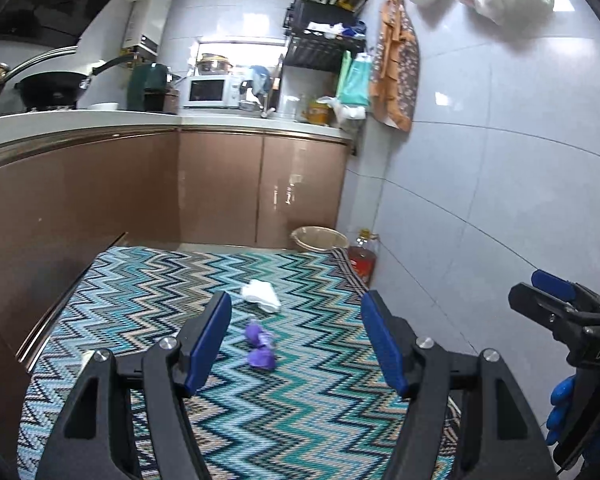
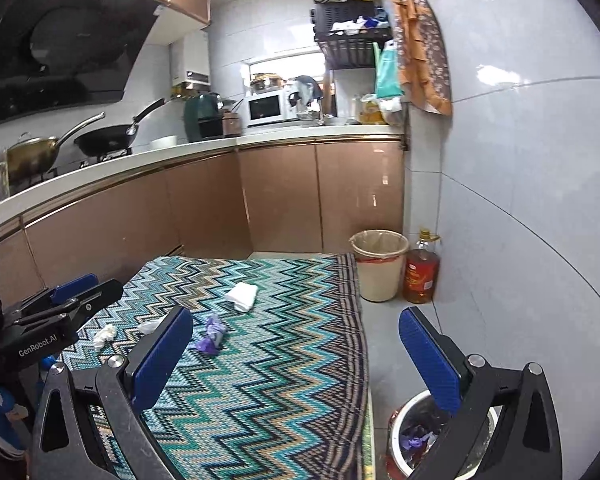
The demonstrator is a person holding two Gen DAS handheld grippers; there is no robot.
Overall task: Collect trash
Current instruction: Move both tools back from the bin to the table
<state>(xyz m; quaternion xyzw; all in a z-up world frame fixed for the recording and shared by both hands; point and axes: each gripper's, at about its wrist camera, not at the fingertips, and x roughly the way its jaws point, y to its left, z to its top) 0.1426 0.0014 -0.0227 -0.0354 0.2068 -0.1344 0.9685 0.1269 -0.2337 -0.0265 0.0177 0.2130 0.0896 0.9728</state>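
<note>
Both tongs spread and empty: left tongs (image 1: 296, 340), right tongs (image 2: 296, 356). Small bin (image 2: 404, 432) at lower right of the right wrist view already holds some scraps, so partly done. Left on the zigzag mat (image 2: 268, 400): purple wrapper (image 2: 211, 338) mid-frame, white wad (image 2: 242, 295) above it, two tissue bits (image 2: 105, 334) at left.

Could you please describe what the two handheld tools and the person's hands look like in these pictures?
Both tools are black plastic frames with silver pivot bolts and ribbed blue pads on two fingers. The left tool carries white "GenRobot.AI" lettering on its side, seen from the right wrist view. The right tool shows "DAS" on its body and a thin black cable below. The hand holding it wears a blue glove.
</note>
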